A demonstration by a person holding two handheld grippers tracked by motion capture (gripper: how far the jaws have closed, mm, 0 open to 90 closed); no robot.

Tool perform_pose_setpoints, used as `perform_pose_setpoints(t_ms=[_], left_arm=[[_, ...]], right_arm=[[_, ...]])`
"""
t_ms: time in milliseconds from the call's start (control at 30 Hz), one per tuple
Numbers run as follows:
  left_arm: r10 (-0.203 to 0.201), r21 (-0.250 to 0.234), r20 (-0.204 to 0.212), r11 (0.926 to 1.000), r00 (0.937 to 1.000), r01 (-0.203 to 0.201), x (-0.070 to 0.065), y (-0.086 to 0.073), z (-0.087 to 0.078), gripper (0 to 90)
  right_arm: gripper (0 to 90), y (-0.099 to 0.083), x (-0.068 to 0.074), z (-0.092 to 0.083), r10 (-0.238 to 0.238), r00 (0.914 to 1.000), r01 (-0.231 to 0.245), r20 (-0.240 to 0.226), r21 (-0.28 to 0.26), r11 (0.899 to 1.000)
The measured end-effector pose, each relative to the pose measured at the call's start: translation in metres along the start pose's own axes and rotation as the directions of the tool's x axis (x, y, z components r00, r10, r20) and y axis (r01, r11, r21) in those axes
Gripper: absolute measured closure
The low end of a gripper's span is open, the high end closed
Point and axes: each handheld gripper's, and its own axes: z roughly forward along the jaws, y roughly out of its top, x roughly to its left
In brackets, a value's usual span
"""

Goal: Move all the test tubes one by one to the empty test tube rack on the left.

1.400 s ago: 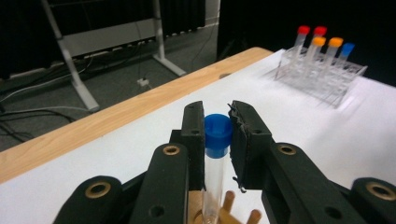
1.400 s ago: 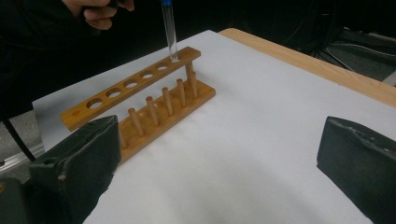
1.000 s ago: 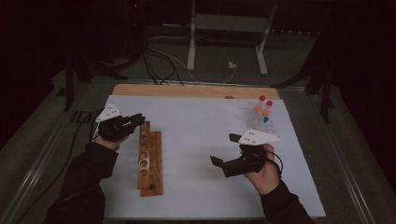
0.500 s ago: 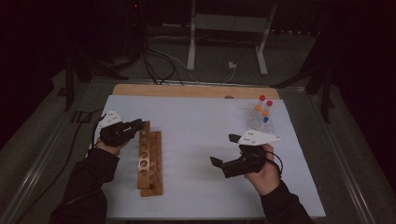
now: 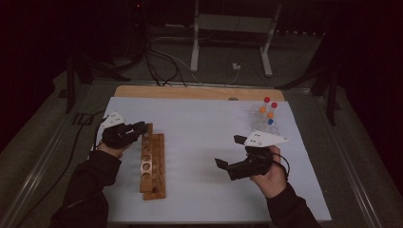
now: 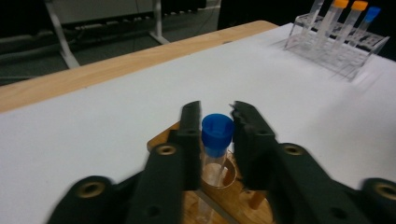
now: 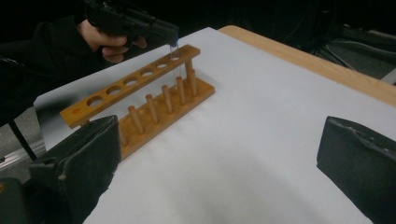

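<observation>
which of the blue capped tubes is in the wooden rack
The blue-capped tube between the left gripper jaws; the other blue one stands in the clear rack.

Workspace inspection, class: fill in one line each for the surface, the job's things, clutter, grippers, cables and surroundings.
Surface: white sheet over a wooden table.
Job's things: blue-capped tube standing in the end hole of the wooden rack; clear rack with capped tubes at the far right.
Clutter: nothing seen.
Grippers: left gripper around the tube's cap, its jaws just been opening; right gripper open wide and empty above the sheet.
Cables: one trails from the left gripper; more lie on the floor.
Surroundings: dark room, metal stand behind the table.
</observation>
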Motion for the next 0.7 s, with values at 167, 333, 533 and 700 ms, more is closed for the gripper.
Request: perform_pose_setpoints(t_ms=[167,333,533,700], left_arm=[[-0.001,-0.055,0.033,0.9985,0.9995,0.003,-0.008,0.01,-0.018,45.6],[0.002,-0.064,0.083,0.9979,0.9965,0.003,-0.023,0.013,-0.035,27.7],[-0.015,-0.044,0.149,0.9988,0.9887,0.021,-0.043,0.008,-0.048,6.8],[0.002,-0.029,0.19,0.9996,0.9818,0.004,-0.061,-0.002,-0.057,2.1]], right_arm=[[0.0,0.007,-0.012,-0.011,0.006,0.9999,-0.006,0.009,-0.018,1.0],[0.0,0.012,-0.034,-0.024,0.039,0.9992,-0.039,0.002,-0.032,0.999],[0.0,0.012,-0.064,-0.04,0.059,0.9944,-0.053,0.087,-0.069,0.996],[0.0,0.006,-0.083,-0.049,0.076,0.966,-0.052,0.247,-0.104,0.993]])
